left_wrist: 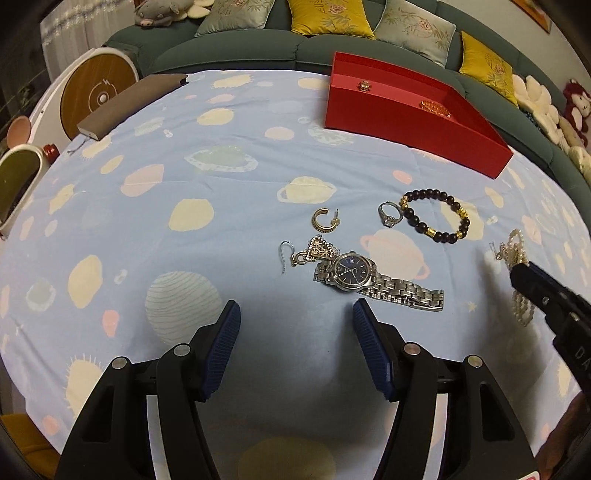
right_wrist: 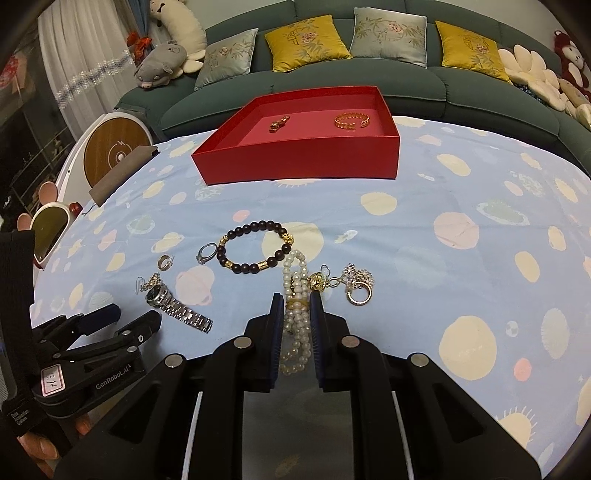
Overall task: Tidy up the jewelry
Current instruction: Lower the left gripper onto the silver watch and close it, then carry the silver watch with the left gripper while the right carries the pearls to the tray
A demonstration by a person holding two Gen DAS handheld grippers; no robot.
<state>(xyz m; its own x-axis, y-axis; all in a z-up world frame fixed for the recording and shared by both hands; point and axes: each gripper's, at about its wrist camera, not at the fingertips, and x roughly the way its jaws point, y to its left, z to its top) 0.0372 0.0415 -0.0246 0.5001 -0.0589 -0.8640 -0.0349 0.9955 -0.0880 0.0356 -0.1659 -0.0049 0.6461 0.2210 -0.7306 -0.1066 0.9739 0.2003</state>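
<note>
Between your right gripper's fingers: a white pearl strand, pinched tight.
Your left gripper hovers open near the silver metal wristwatch.

Dim indoor light, soft shadows, strong fisheye warp w/ dark corners.

A dark green sofa lines the back of the dim room, set with yellow cushions and pale grey-green cushions, plush toys at both ends, white curtains at left, and a table under a blue planet-print cloth in front.
</note>
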